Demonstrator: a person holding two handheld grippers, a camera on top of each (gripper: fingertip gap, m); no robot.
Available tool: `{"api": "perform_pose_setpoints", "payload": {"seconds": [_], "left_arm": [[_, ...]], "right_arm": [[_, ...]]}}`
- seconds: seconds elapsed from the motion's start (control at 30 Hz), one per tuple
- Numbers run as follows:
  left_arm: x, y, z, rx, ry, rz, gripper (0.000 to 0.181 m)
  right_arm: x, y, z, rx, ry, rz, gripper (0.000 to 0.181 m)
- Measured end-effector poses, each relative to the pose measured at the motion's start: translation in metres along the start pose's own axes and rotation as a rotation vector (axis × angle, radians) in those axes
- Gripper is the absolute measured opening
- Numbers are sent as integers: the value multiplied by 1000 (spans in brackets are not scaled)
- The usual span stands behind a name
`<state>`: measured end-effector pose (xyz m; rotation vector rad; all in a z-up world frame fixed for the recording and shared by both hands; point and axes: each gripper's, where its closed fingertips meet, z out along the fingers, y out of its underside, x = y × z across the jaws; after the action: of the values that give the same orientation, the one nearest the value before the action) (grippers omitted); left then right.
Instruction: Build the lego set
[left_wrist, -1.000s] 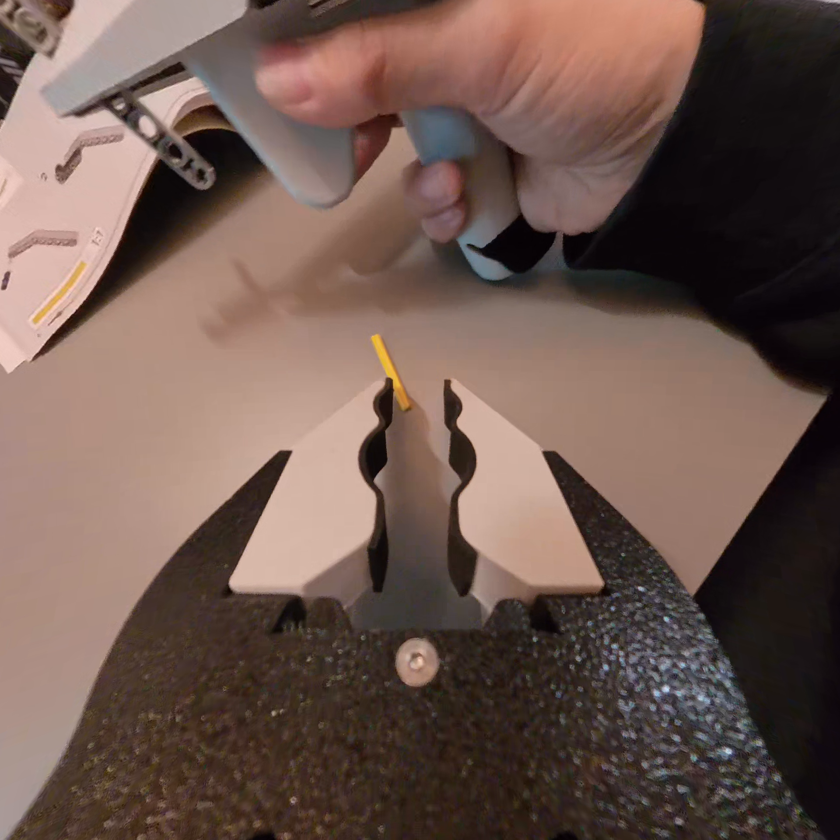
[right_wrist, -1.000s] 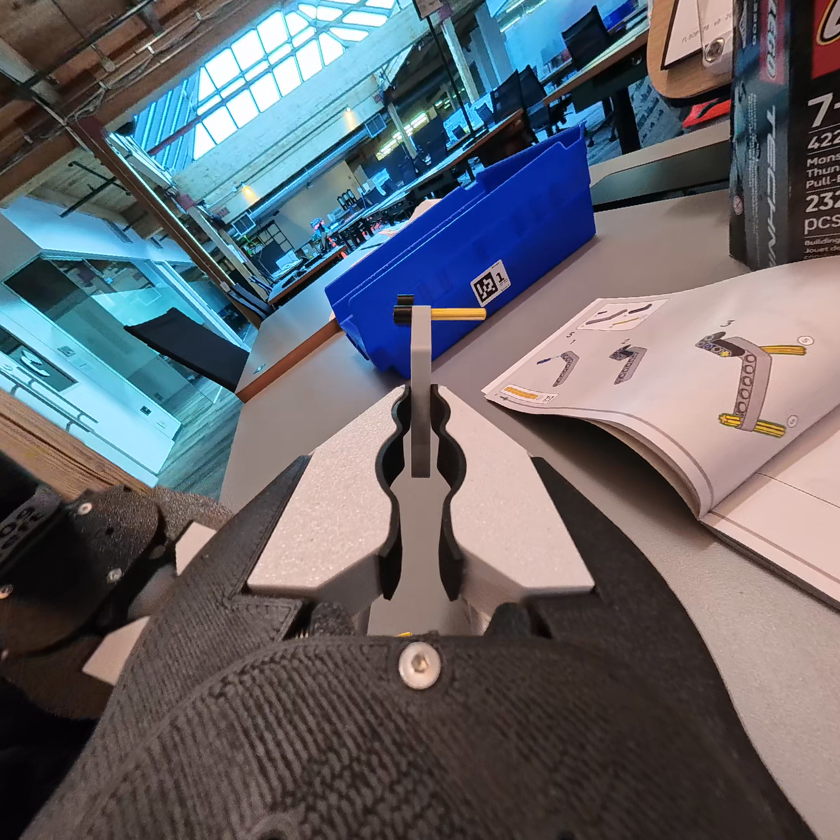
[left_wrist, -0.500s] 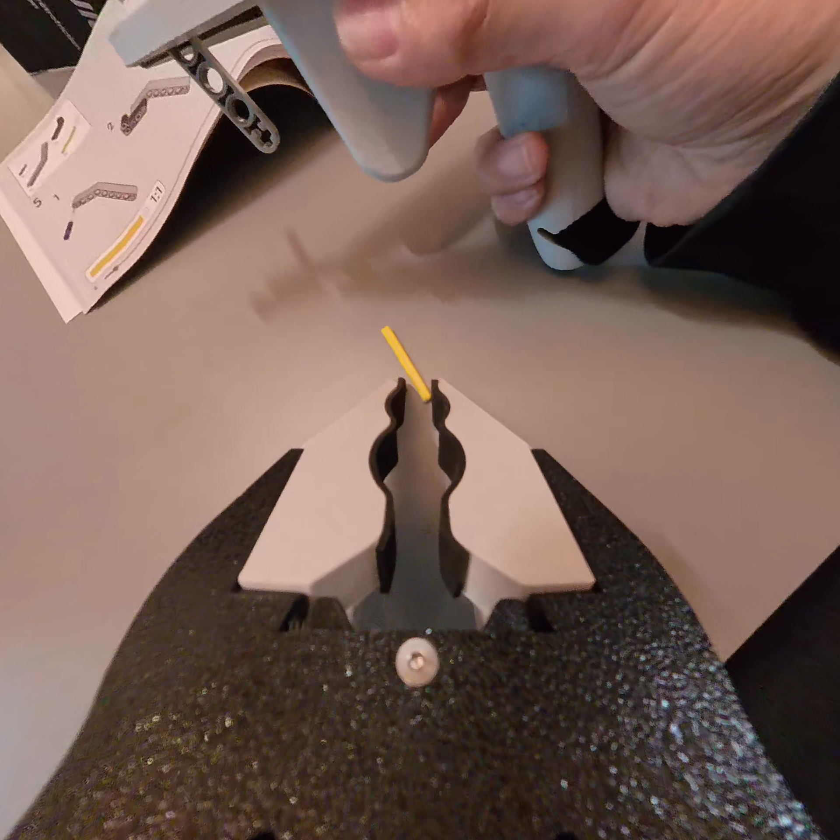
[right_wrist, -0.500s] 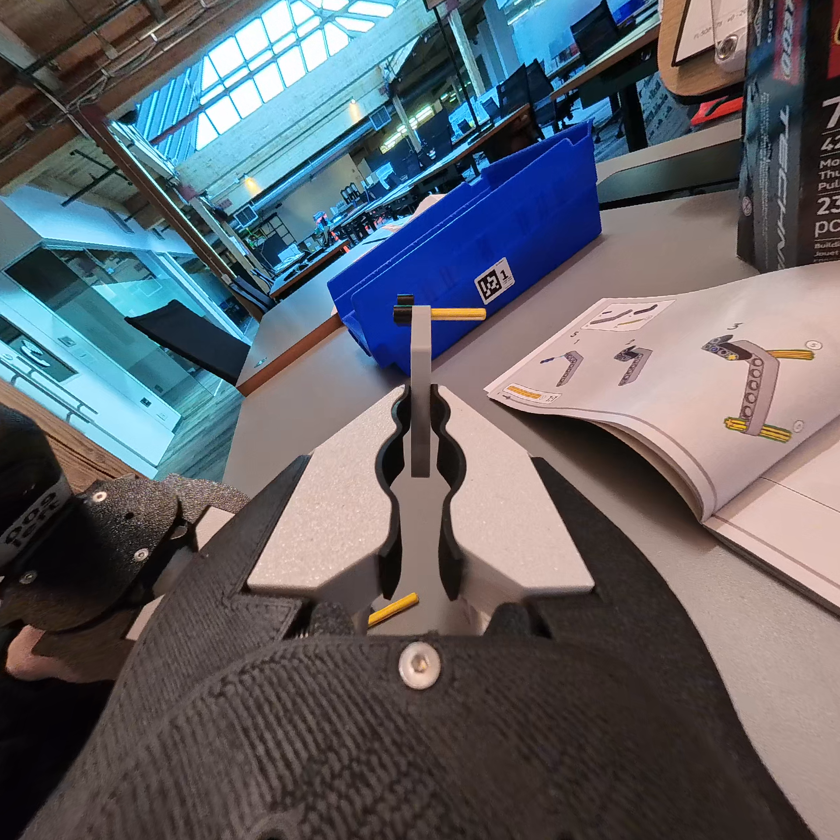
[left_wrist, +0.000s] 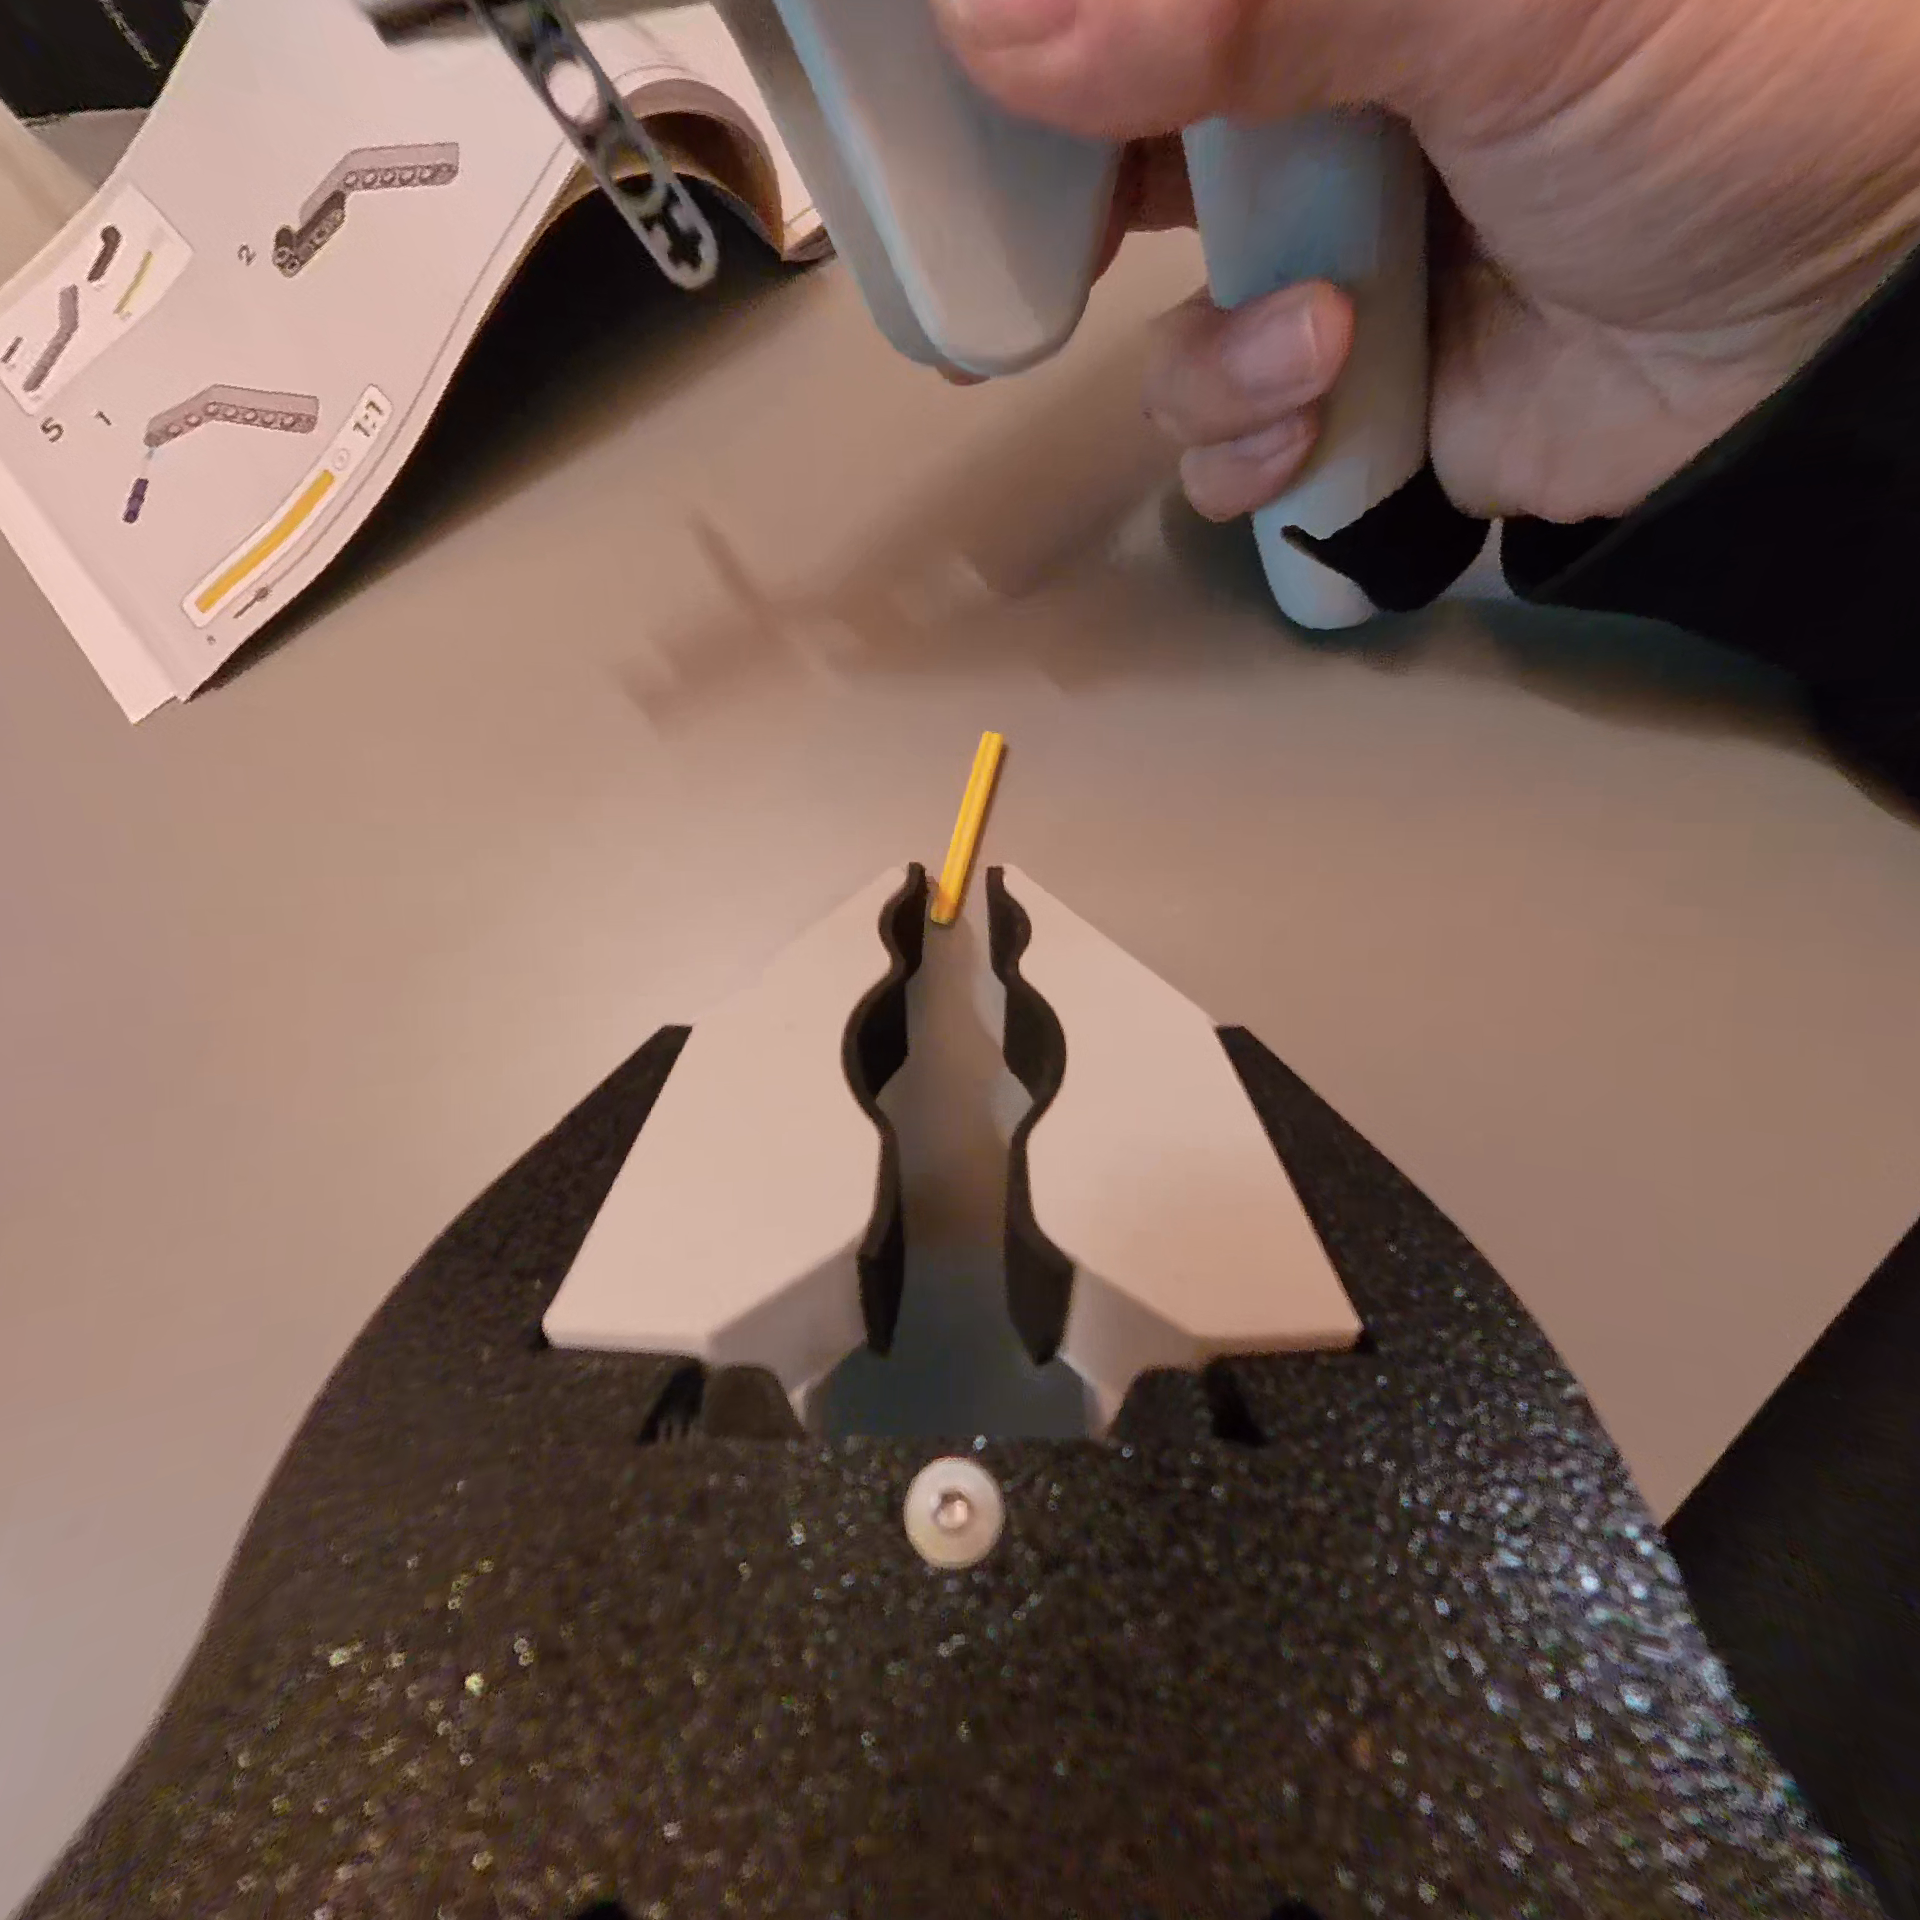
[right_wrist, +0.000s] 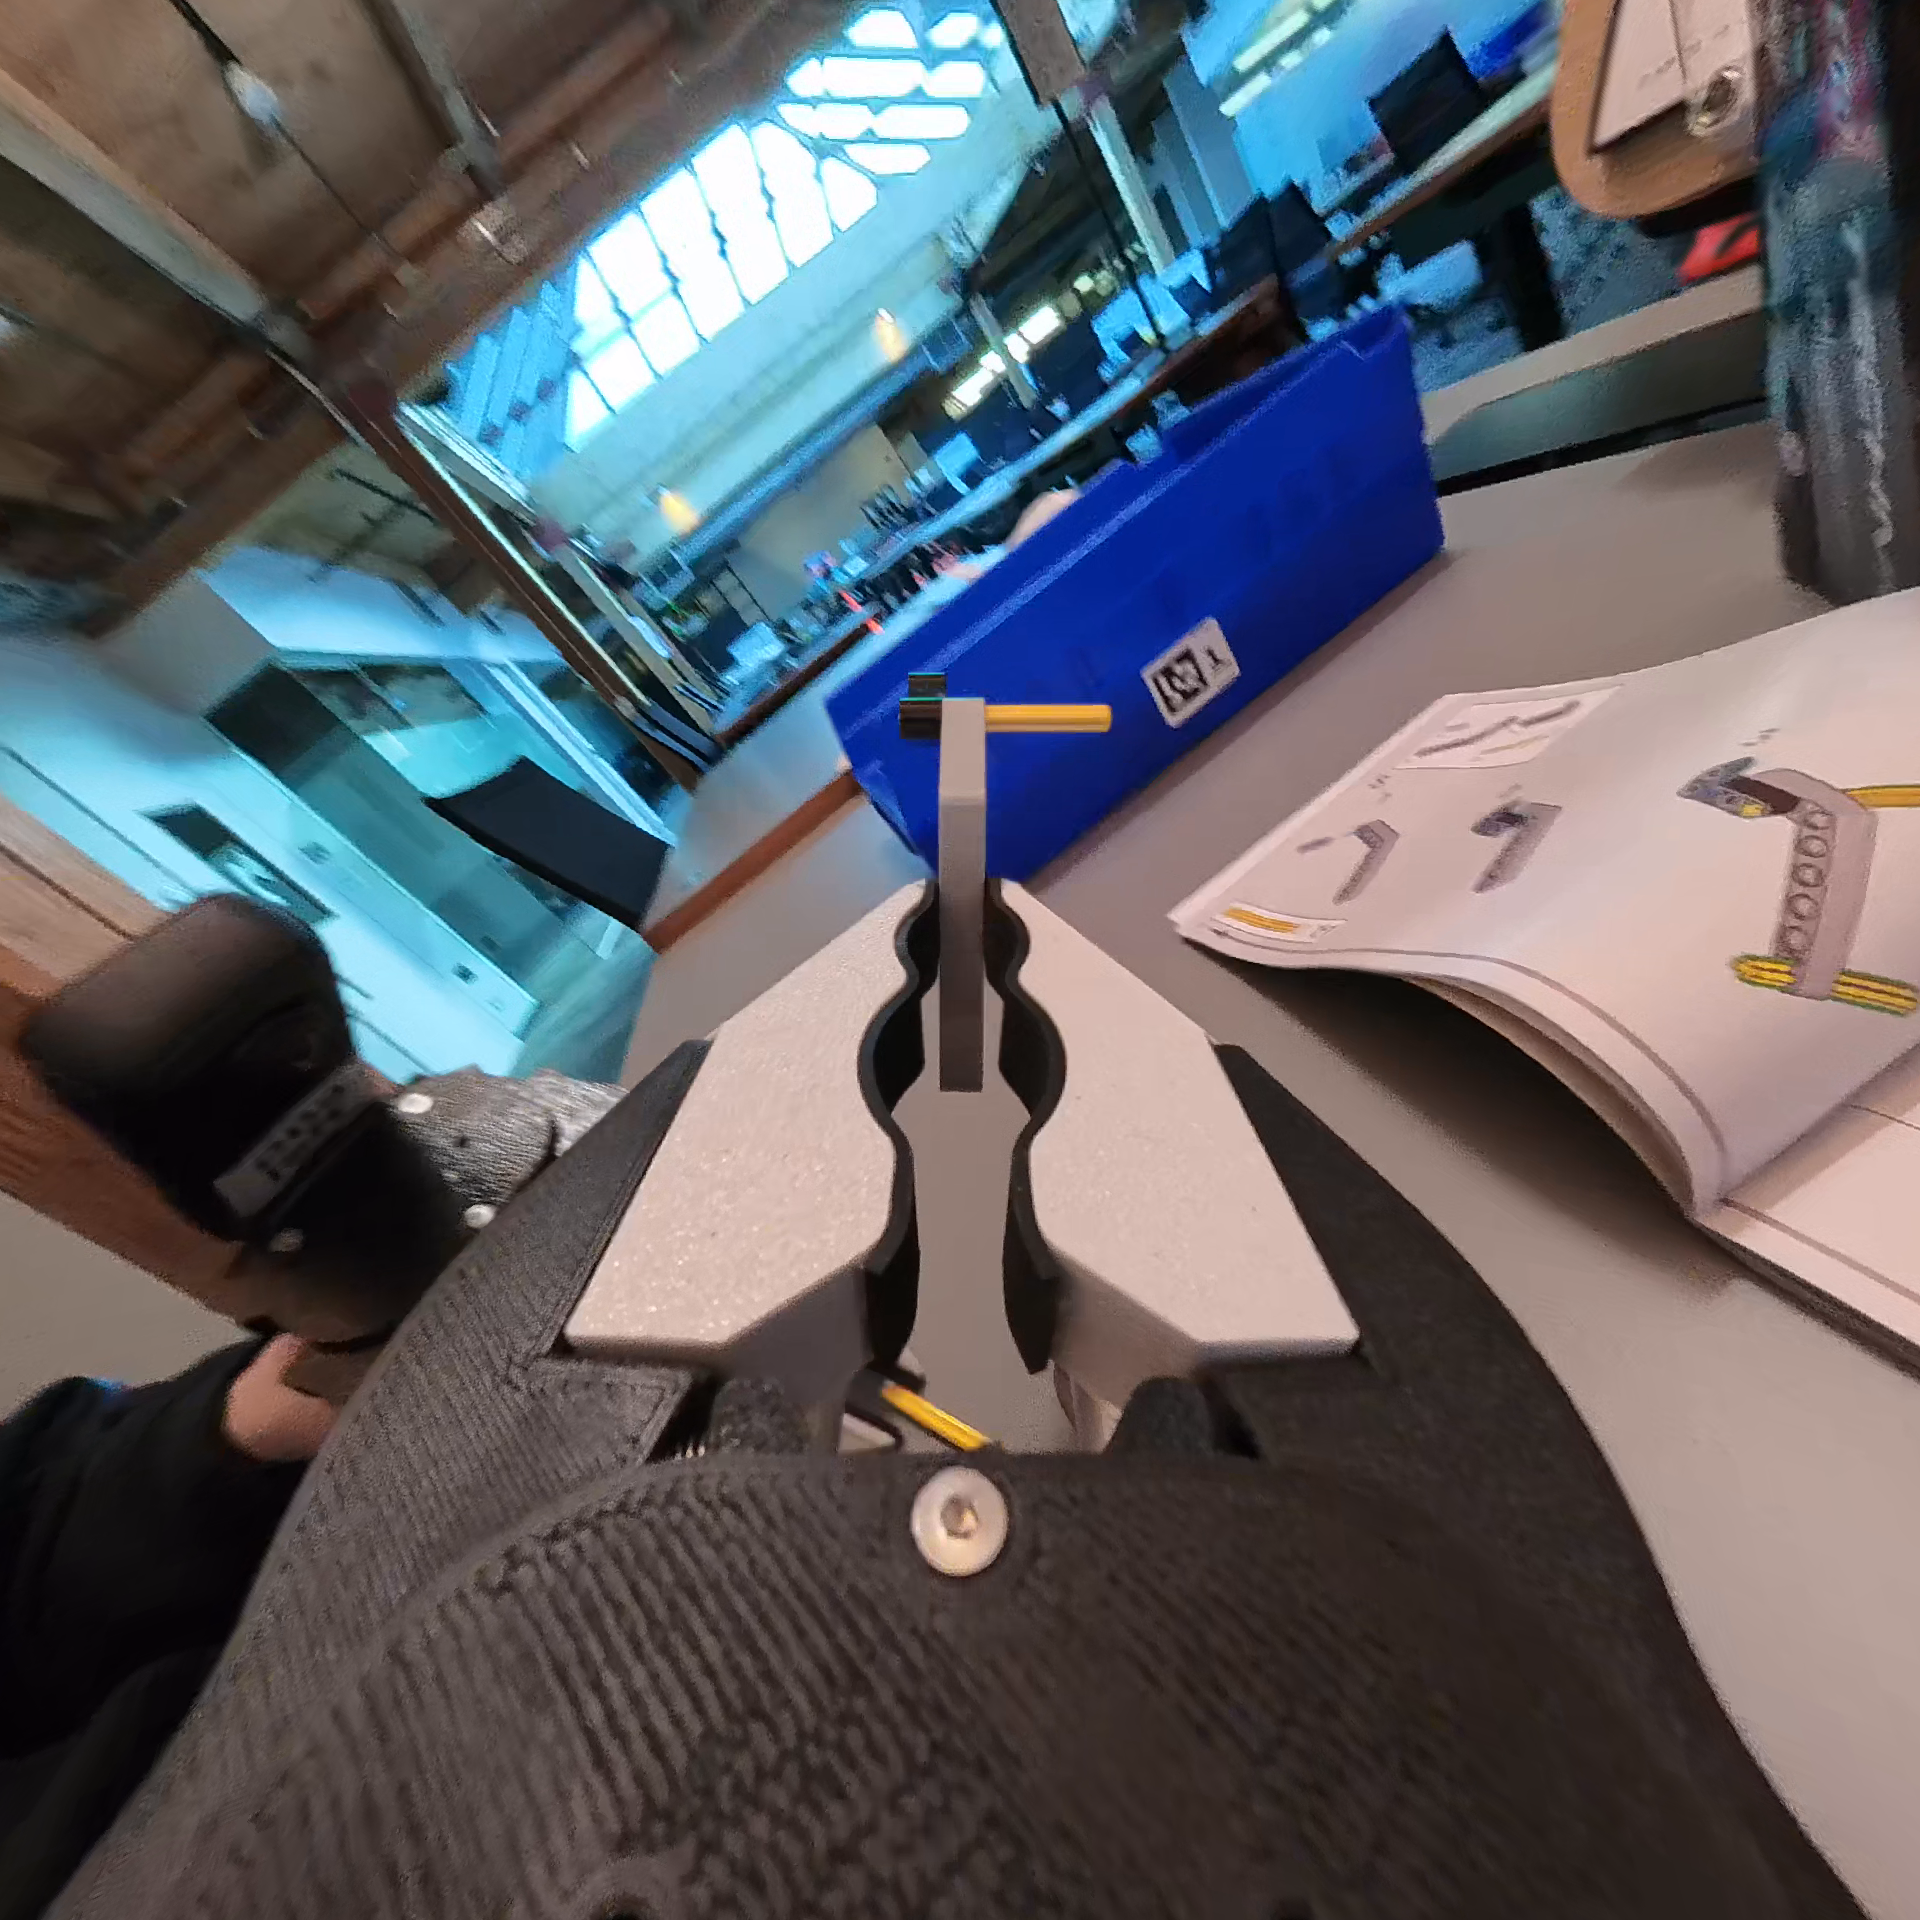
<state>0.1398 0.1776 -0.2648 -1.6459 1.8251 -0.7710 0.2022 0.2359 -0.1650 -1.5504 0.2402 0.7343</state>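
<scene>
On the worktop (right_wrist: 1558, 582), beside the open booklet (right_wrist: 1621, 935), the build looks barely begun: right tongs (right_wrist: 961, 914) clamp a grey beam (right_wrist: 961, 883) already carrying one yellow rod (right_wrist: 1044, 716). Left tongs (left_wrist: 954, 888), slightly apart, straddle a second yellow rod (left_wrist: 968, 826) lying mid-worktop, not yet fitted.

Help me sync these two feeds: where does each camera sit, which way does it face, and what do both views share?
Left wrist view: sits on the left gripper, angled down at the table and a loose yellow axle; the right hand shows.
Right wrist view: sits on the right gripper, facing across the table toward the blue bin, clamping a grey beam.
Shared: the instruction booklet, grey beam and loose axle.
</scene>
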Motion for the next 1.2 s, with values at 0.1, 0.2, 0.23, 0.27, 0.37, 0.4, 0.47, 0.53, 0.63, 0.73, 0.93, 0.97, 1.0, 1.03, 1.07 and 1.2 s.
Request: {"api": "perform_pose_setpoints", "payload": {"seconds": [0.1, 0.2, 0.23, 0.27, 0.37, 0.4, 0.47, 0.53, 0.63, 0.73, 0.93, 0.97, 1.0, 1.03, 1.07, 1.2], "left_arm": [[-1, 0, 0, 2, -6, 65, 1], [-5, 0, -1, 6, -46, 135, 1], [-6, 0, -2, 10, -57, 143, 1], [-7, -2, -3, 21, -66, 153, 1], [-13, -8, -7, 71, -95, 170, 1], [-15, -9, -9, 81, -103, 166, 1], [-21, -15, -13, 119, -121, 161, 1], [-28, -22, -20, 159, -150, 157, 1], [-43, -39, -38, 231, -215, 163, 1], [-51, -73, -66, 355, -206, 101, 1], [-67, -131, -97, 549, 1, -135, 2], [-70, -132, -94, 552, 35, -171, 1], [-73, -132, -92, 563, 61, -203, 1], [-76, -131, -88, 571, 81, -231, 1], [-78, -129, -84, 572, 99, -260, 1], [-81, -122, -73, 621, 172, -374, 1]], "right_arm": [[-7, -12, -3, 68, -54, 18, 6], [-9, -21, -7, 107, -8, -124, 6], [-10, -25, -9, 118, 31, -223, 6], [-12, -30, -12, 130, 72, -337, 5], [-15, -42, -19, 151, 248, -709, 6], [-18, -42, -20, 145, 279, -798, 6], [-19, -42, -19, 143, 317, -863, 6], [-20, -40, -17, 134, 312, -865, 6], [-20, -42, -19, 128, 362, -965, 6], [-17, -37, -17, 68, 438, -1134, 6], [-18, -14, -2, -79, 430, -1310, 6], [-18, -10, 0, -95, 413, -1314, 6], [-17, -7, 1, -114, 398, -1300, 6], [-16, -4, 2, -129, 378, -1277, 6], [-15, -2, 2, -136, 363, -1252, 6], [-12, -3, 1, -141, 351, -1183, 6]]}}
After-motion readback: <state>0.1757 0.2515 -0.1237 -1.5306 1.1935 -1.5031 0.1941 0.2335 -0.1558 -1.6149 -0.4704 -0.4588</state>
